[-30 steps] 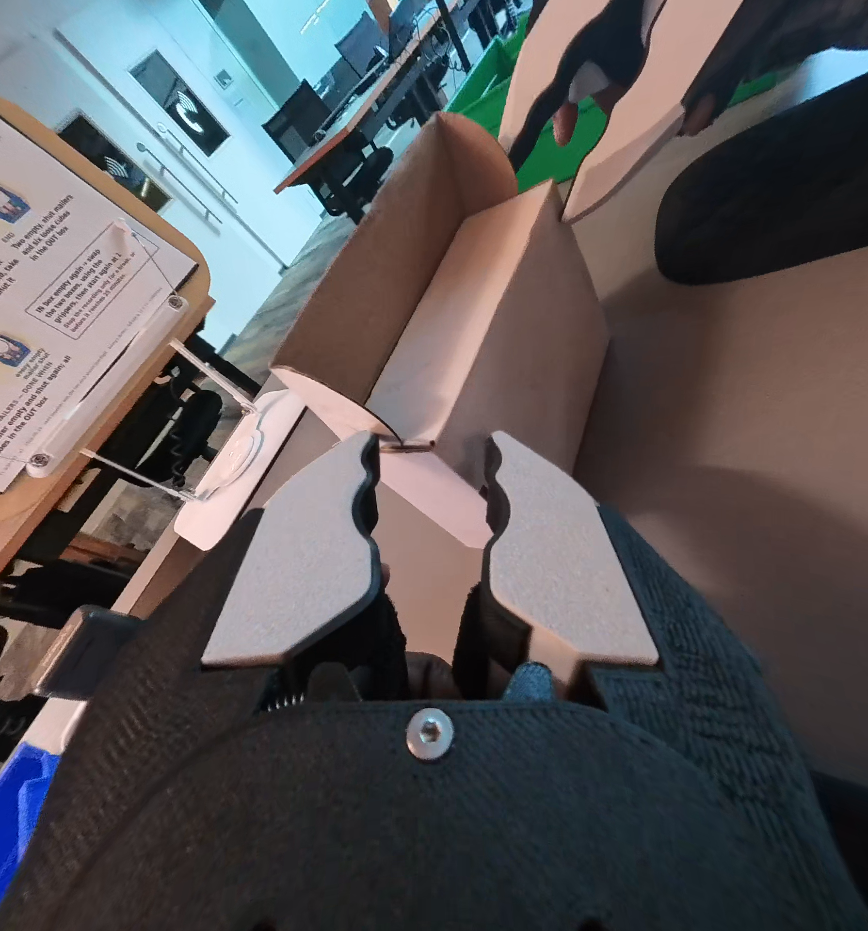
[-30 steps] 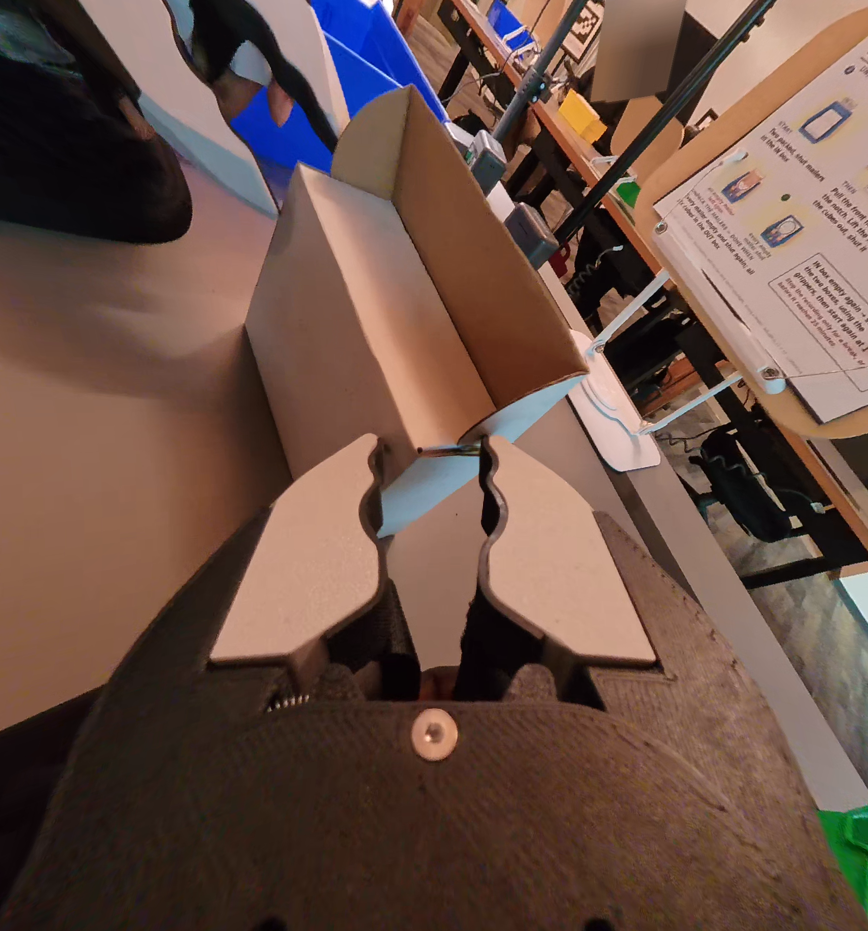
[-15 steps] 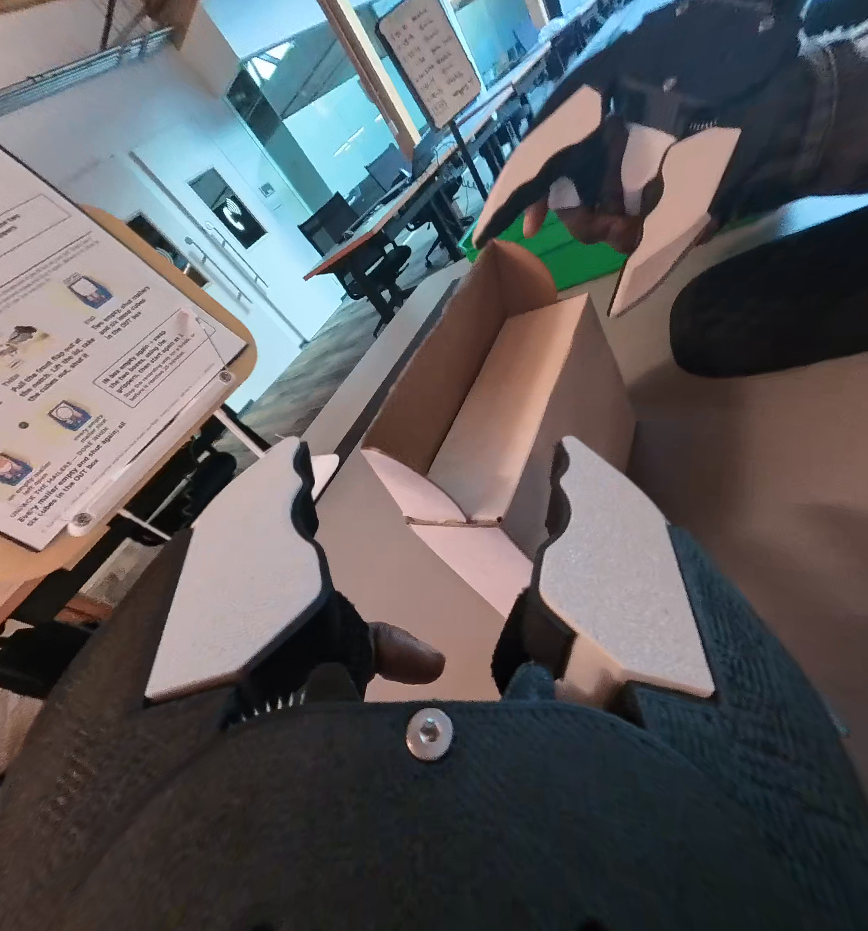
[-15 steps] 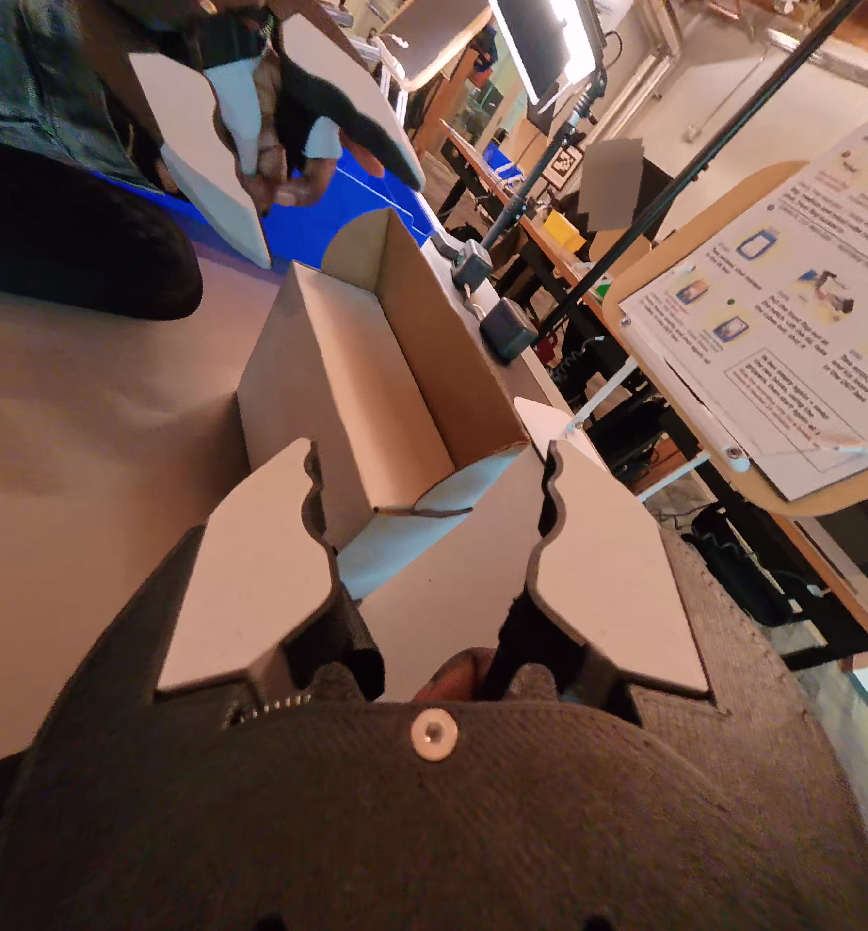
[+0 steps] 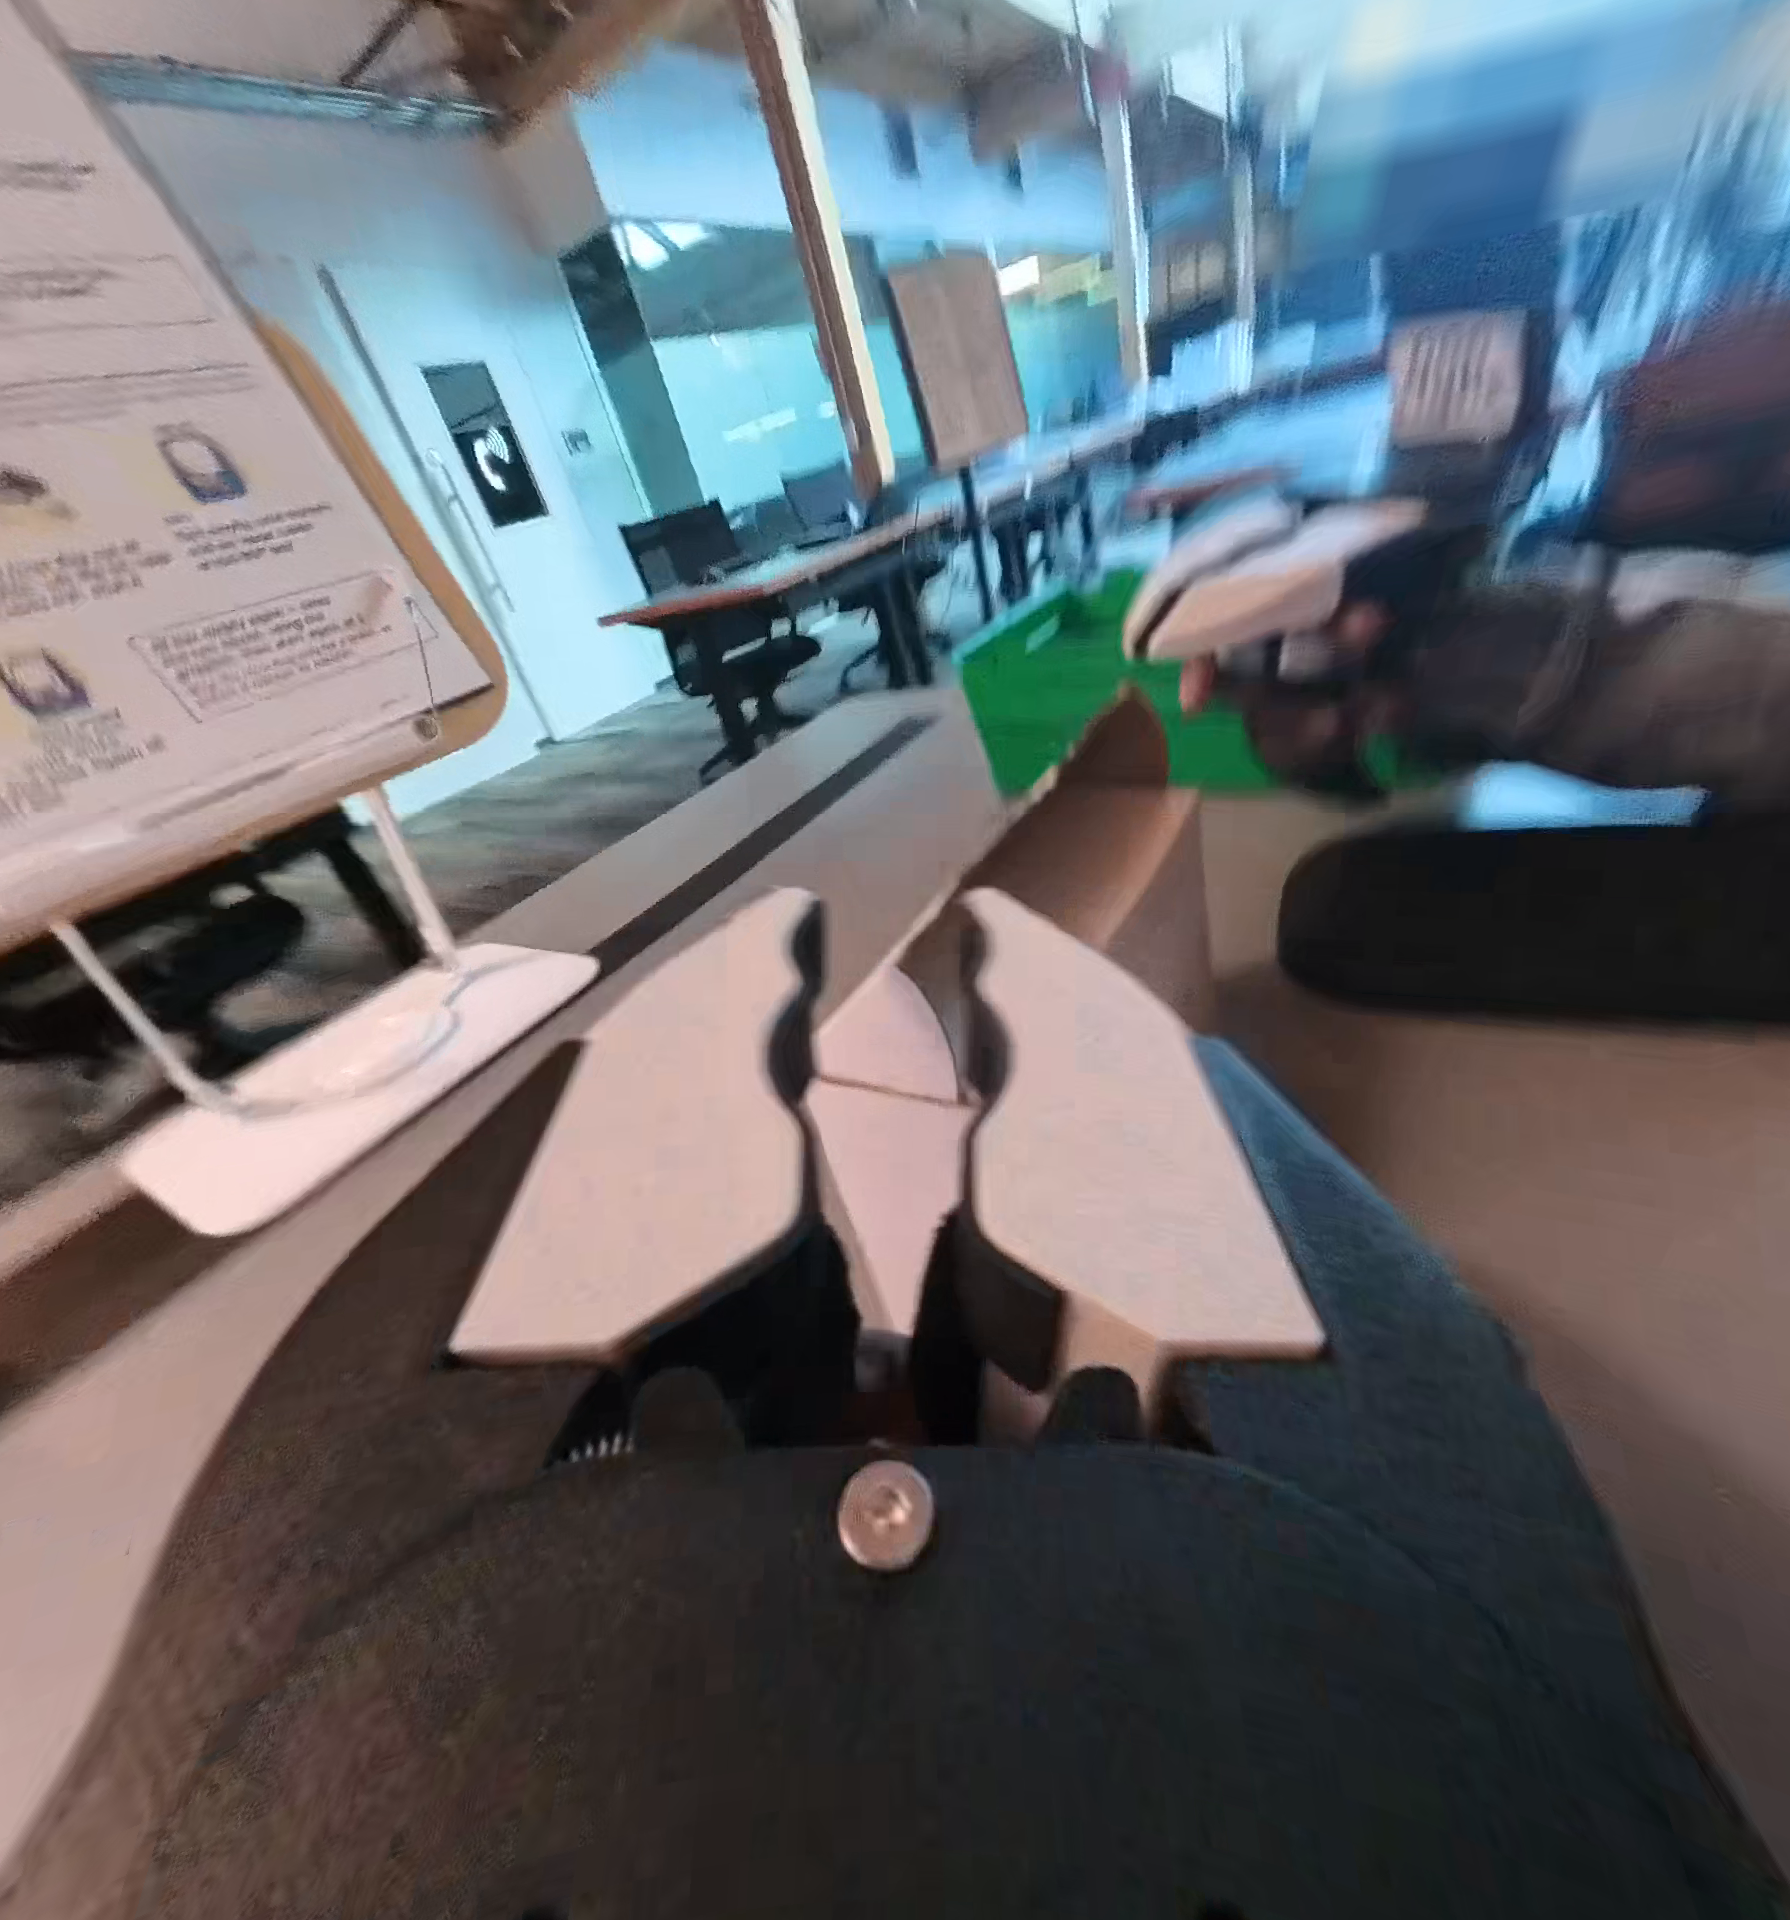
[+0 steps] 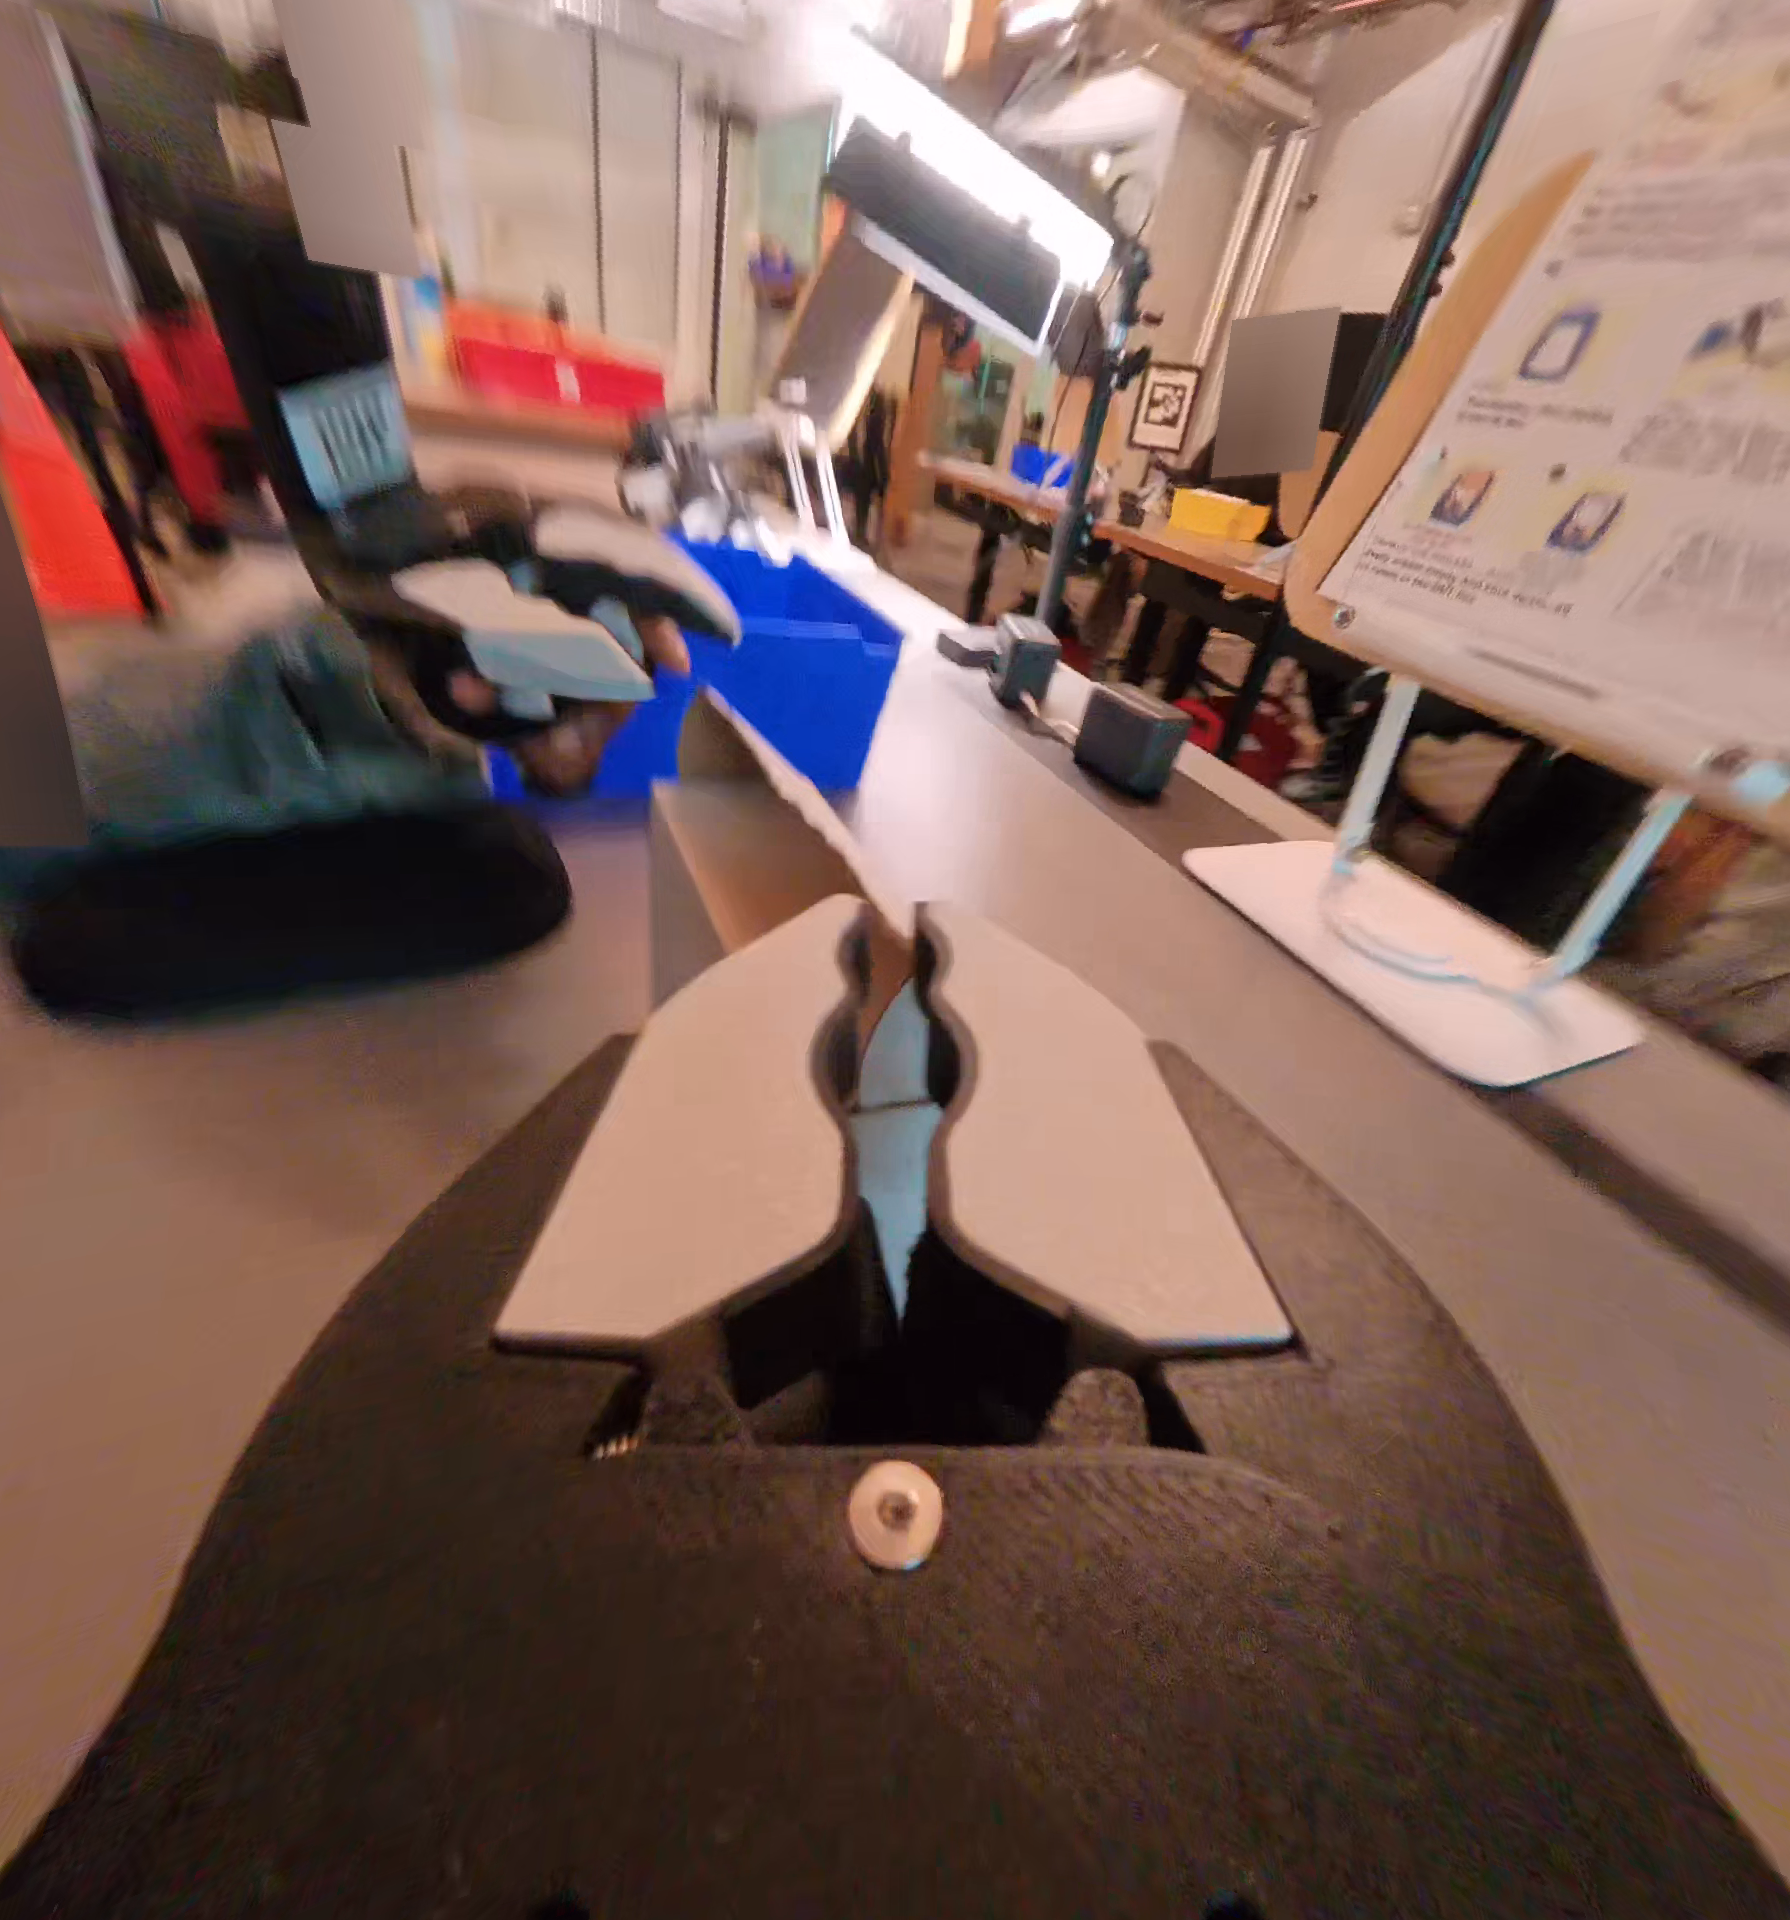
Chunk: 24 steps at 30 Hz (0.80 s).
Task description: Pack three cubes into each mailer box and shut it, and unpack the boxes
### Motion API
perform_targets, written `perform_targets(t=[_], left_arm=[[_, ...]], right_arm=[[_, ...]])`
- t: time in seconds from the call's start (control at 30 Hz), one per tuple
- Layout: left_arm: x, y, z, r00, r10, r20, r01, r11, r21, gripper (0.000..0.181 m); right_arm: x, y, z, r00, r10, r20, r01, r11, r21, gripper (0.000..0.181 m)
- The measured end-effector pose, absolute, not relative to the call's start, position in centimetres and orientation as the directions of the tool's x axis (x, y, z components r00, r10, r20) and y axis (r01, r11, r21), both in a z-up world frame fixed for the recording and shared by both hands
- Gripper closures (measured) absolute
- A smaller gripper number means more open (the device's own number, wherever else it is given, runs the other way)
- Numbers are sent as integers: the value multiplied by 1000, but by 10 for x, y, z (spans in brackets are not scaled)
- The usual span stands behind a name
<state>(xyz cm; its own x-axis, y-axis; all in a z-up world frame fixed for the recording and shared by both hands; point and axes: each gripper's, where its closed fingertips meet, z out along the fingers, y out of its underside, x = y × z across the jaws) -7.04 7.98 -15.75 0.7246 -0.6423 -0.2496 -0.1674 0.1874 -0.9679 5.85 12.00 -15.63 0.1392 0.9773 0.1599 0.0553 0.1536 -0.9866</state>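
Note:
A brown cardboard mailer box lies open on the table between my two grippers. It also shows in the right wrist view. My left gripper is at one end, its jaws drawn close around a rounded front flap, with a narrow gap still showing. My right gripper is at the other end, shut on the thin edge of the raised flap. Each gripper shows blurred in the other's view, the right and the left. I see no cubes.
An instruction board on a white stand is close beside the box, also in the right wrist view. A green bin is beyond one end, a blue bin beyond the other. Dark sleeves rest on the table. Two grey adapters sit behind. My hands' fingertips stand some 15 cm from each other.
Both grippers opened wide half a second ago. Now both have dropped low at the box ends and closed in on the flap. The views are motion-blurred.

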Motion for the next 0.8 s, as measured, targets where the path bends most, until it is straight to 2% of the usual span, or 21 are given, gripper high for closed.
perform_targets(t=[0.03,0.07,0.13,0.2,0.5,0.8], left_arm=[[-75,81,-150,735,-665,-130,-48,140,-989,172],[-79,83,-146,725,-688,-11,64,83,-995,178],[-84,87,-147,695,-707,128,184,2,-983,181],[-85,90,-148,688,-707,166,216,-19,-976,181],[-69,89,-170,684,-725,80,53,-61,-997,181],[-66,86,-194,677,-736,-18,-129,-94,-987,181]], right_arm=[[60,123,-150,133,990,50,-2,50,-999,181],[61,128,-148,129,991,-38,-35,-34,-999,181],[60,133,-153,127,985,-114,-34,-110,-993,181],[57,134,-159,136,984,-116,-13,-115,-993,181],[54,130,-166,121,988,-92,28,-96,-995,181],[52,123,-190,79,991,-105,163,-117,-980,181]])
